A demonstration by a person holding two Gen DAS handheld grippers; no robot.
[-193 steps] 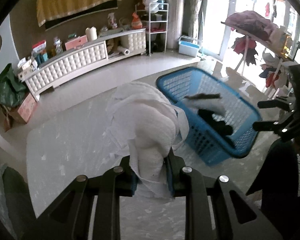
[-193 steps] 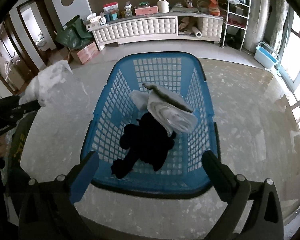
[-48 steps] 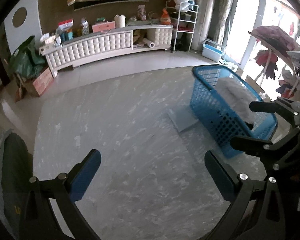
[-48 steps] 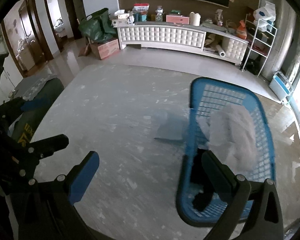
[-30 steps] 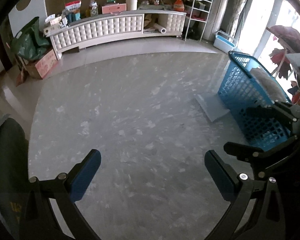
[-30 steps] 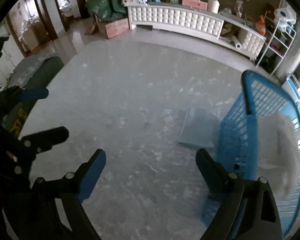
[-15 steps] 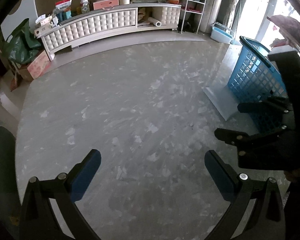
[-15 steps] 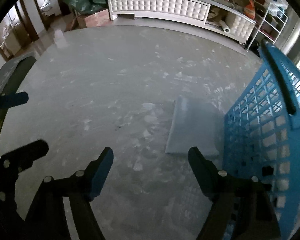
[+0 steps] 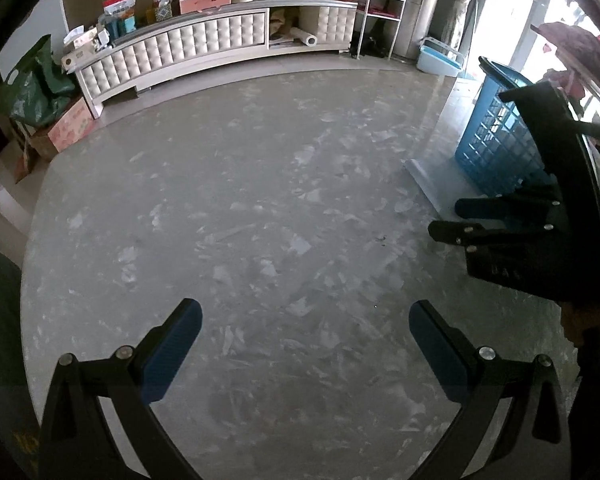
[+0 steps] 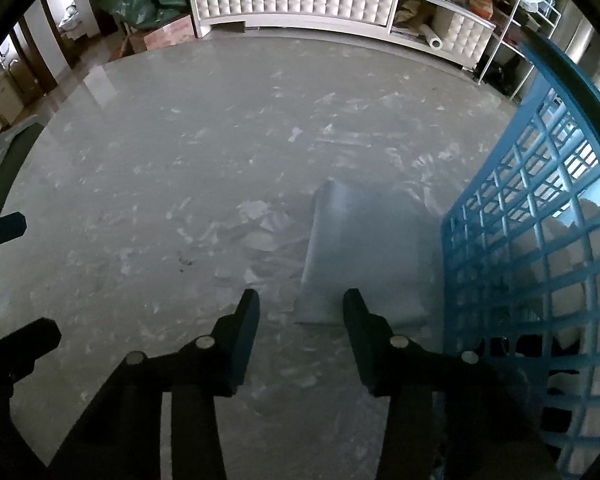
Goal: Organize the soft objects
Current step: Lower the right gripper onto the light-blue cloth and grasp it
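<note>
The left gripper [image 9: 305,344] points down at the bare marble floor [image 9: 260,208] with its jaws spread wide and nothing between the blue pads [image 9: 172,350]; neither pad touches anything. Off to its right, at the edge of its own view, the right gripper [image 9: 456,220] shows from the side as two dark fingers a narrow gap apart. Seen from its own camera, the right gripper [image 10: 301,312] has just been closing: its jaws now stand partly drawn in, a moderate gap left between them, and nothing is gripped. Between and just ahead of its fingertips lies the near edge of a flat grey sheet [image 10: 364,248] resting on the floor; whether the right-hand fingertip touches that edge cannot be told. Immediately to the right of this gripper stands the blue basket [image 10: 540,216], its lattice wall close beside the right finger. Through the lattice the soft things show: a white cloth [image 10: 588,240] piled high inside, and something dark [image 10: 528,344] lower down near the bottom. Far ahead of both grippers a long white quilted cabinet [image 9: 188,44] runs along the wall.
</note>
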